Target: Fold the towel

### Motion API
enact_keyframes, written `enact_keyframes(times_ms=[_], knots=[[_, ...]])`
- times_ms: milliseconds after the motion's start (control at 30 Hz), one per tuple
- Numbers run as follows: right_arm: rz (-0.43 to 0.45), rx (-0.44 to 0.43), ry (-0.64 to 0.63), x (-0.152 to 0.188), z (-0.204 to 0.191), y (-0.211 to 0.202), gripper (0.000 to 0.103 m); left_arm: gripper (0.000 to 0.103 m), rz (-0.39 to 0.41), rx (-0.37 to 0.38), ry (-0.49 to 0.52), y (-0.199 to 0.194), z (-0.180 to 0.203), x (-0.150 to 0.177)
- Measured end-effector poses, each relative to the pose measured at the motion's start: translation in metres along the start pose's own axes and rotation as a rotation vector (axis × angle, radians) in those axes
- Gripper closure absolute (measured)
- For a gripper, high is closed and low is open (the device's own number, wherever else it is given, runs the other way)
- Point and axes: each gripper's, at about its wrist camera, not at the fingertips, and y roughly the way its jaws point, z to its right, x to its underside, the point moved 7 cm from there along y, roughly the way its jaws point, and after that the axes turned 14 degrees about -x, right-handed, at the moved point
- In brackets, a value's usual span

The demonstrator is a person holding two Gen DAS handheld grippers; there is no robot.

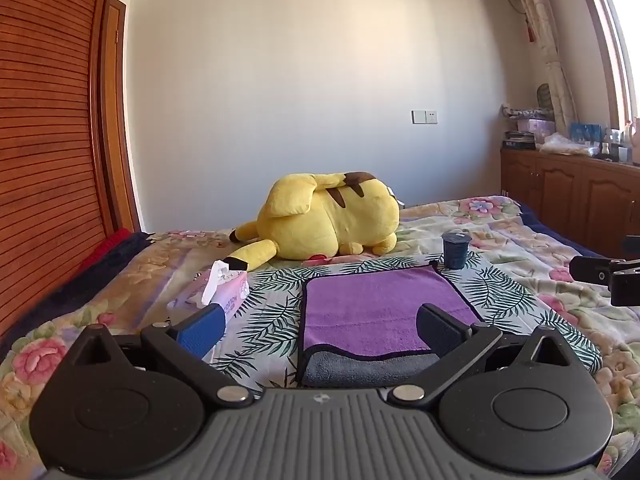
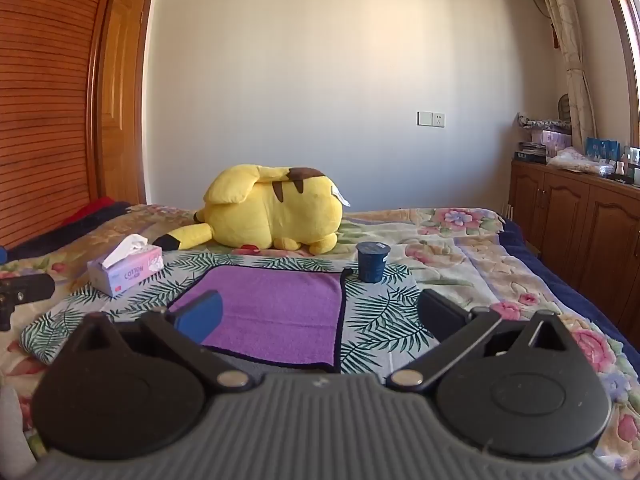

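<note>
A purple towel (image 1: pixel 380 312) with a grey underside and dark edging lies on a leaf-print cloth (image 1: pixel 272 320) on the bed, folded over so a grey strip shows along its near edge. It also shows in the right wrist view (image 2: pixel 276 312). My left gripper (image 1: pixel 320 332) is open and empty, held just before the towel's near edge. My right gripper (image 2: pixel 320 320) is open and empty, over the towel's near right corner. Part of the right gripper shows at the right edge of the left wrist view (image 1: pixel 608 276).
A yellow plush toy (image 1: pixel 328 216) lies behind the towel. A dark blue cup (image 2: pixel 372 261) stands by the towel's far right corner. A tissue box (image 2: pixel 124 270) sits to the left. Wooden cabinets (image 2: pixel 576 224) stand along the right wall, a wooden wardrobe (image 1: pixel 48 160) on the left.
</note>
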Motion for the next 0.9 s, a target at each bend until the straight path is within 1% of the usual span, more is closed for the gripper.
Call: enact_keyframes(times_ms=[900], knots=[[-0.001, 0.003, 0.008, 0.0003, 0.0018, 0.0008, 0.000, 0.016, 0.005, 0.000, -0.002, 0.0009, -0.0029, -0.0002]])
